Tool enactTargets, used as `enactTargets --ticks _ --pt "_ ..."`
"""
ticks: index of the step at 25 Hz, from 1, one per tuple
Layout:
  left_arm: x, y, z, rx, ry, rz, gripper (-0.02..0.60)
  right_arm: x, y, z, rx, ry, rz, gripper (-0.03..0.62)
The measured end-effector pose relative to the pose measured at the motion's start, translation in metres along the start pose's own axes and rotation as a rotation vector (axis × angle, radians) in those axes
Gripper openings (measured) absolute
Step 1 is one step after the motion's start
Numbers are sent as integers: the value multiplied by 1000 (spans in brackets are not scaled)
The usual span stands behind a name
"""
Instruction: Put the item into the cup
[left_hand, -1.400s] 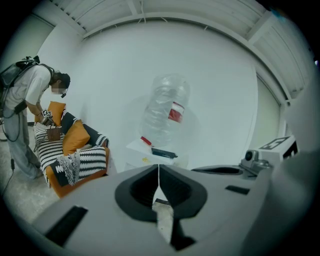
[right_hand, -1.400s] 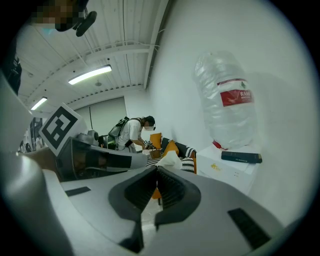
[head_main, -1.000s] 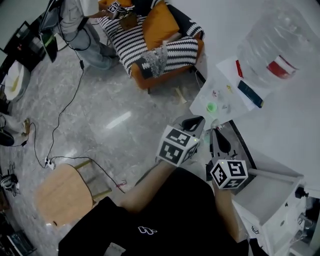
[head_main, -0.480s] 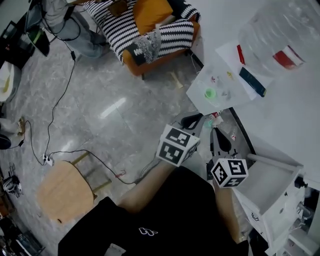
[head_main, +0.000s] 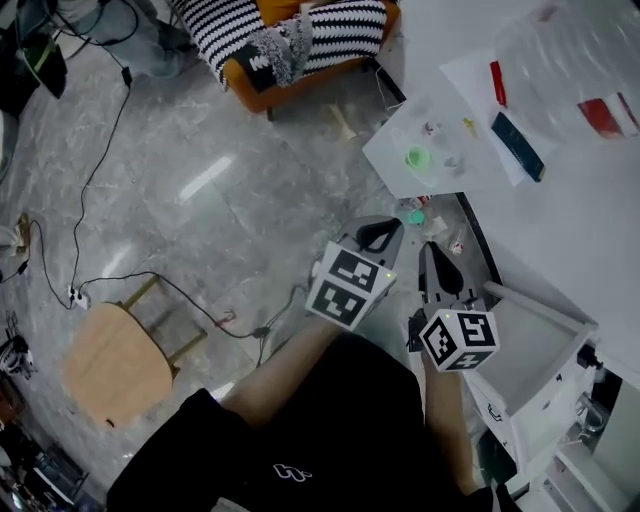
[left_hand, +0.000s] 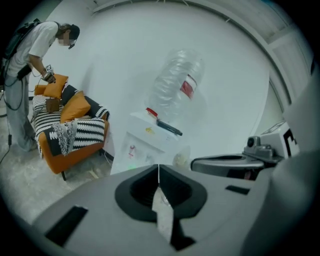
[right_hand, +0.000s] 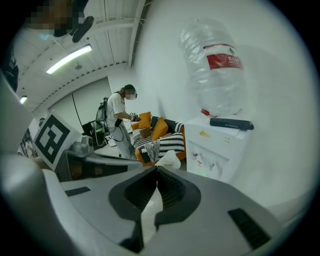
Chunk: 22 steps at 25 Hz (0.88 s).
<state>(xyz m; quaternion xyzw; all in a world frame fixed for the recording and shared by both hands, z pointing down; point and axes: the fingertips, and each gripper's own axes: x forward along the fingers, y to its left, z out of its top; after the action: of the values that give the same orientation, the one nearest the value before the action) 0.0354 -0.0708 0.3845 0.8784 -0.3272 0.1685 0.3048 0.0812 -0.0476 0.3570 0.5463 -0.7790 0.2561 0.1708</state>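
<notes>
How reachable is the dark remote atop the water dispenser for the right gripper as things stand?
Probably reachable: nothing stands between the right gripper and the dark remote on the water dispenser. But its jaws are shut on a whitish crumpled piece, so it could not grasp the remote yet.

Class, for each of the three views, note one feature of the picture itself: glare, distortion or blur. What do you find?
Head view: a bright glare streak lies on the polished floor. Left gripper view: the wide lens bows the wall's top edge and darkens the corners, and the left gripper close to the lens looks soft. Right gripper view: the ceiling light burns out white, and the corners are black.
</notes>
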Motion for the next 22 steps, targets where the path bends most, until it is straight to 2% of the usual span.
enactTargets --ticks 10,13,22 --pt "47 18 -49 3 114 -21 14 26 -30 -29 87 35 -29 11" --pt "68 21 -67 -20 149 -40 14 34 -46 -46 122 45 -39 11" --pt "117 40 -110 -9 196 -31 14 58 -80 -117 223 105 -34 11"
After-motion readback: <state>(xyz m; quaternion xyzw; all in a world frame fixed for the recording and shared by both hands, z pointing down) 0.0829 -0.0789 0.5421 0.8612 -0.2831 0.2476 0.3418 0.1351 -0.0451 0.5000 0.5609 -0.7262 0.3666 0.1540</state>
